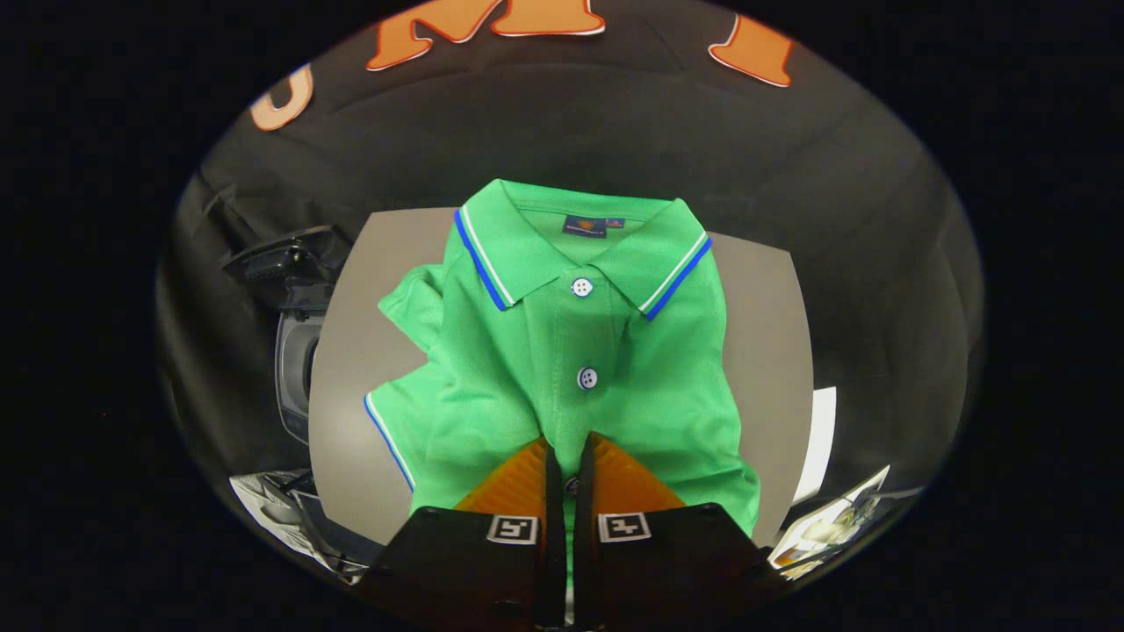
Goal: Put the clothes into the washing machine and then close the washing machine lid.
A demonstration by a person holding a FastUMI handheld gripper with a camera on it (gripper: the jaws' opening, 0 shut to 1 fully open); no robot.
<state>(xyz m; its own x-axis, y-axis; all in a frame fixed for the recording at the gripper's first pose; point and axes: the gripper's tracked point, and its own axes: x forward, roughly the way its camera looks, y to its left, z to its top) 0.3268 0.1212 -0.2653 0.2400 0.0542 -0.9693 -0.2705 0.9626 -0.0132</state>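
Observation:
A green polo shirt [562,351] with blue and white trim lies on a grey table [351,377], collar away from me. My gripper [569,456] is pressed down on the shirt's button placket. Its two fingers are nearly together, and a fold of the green cloth with a button shows pinched in the narrow gap between them. To the left of the table, lower down, stands the washing machine [294,351] with its dark lid [281,259] raised.
The table's edges run close around the shirt. White sheets [821,439] and printed papers [825,527] lie off the table's right side. More printed paper [272,500] lies at the lower left, below the washing machine.

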